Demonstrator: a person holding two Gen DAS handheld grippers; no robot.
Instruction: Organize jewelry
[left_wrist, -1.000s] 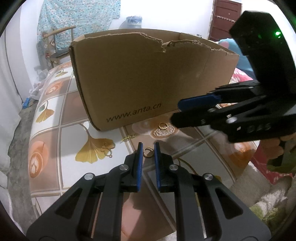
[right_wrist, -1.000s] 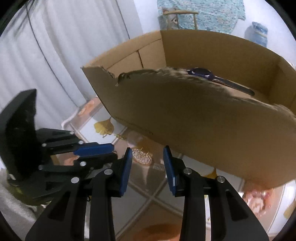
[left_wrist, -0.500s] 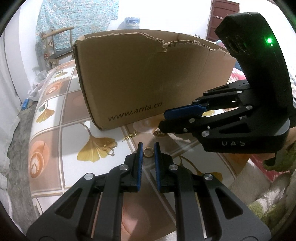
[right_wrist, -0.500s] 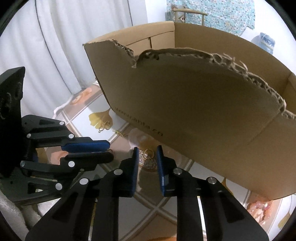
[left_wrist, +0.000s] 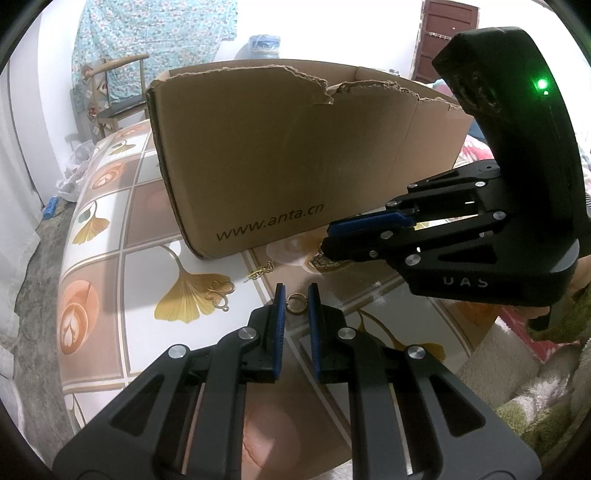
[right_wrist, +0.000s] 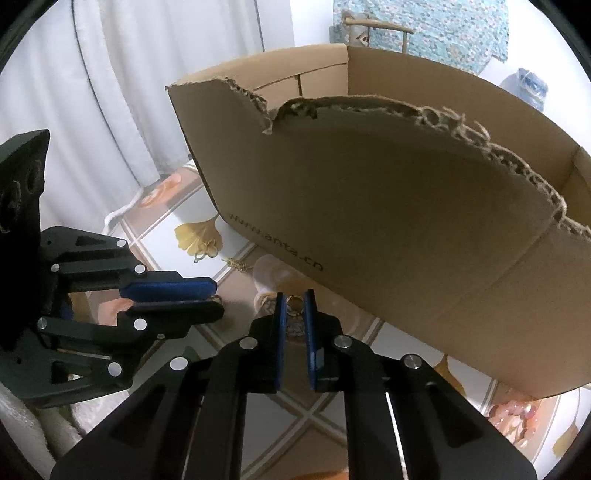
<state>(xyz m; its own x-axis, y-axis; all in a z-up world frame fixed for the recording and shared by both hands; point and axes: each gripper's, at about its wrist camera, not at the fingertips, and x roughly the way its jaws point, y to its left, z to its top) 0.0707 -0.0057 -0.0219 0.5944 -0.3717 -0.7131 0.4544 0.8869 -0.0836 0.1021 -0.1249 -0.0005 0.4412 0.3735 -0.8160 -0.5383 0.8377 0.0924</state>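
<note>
Pinching, left: the left gripper has its blue pads drawn close on either side of a small gold ring, which sits right at the fingertips; I cannot tell whether it is lifted or touching the table
Pinching, right: the right gripper is likewise narrowed on a second ring, held at its tips just in front of the box's near wall, over a round pale motif on the table
Grippers together: the two point across each other, tips near but apart, the right one closer to the box
Loose jewelry: a clover pendant lies on a printed ginkgo leaf, left of the left gripper; a short chain lies between it and the box corner, touching neither
Box: brown cardboard, open at the top, near wall torn ragged along its upper edge, "www.anta.cn" printed low on it; it stands upright on the table
Box contents: the right wrist view looks over the torn edge only to the far inner walls; the floor is hidden, so I cannot tell what is inside
Table: glossy cover in brown and white squares with gold leaves
</note>
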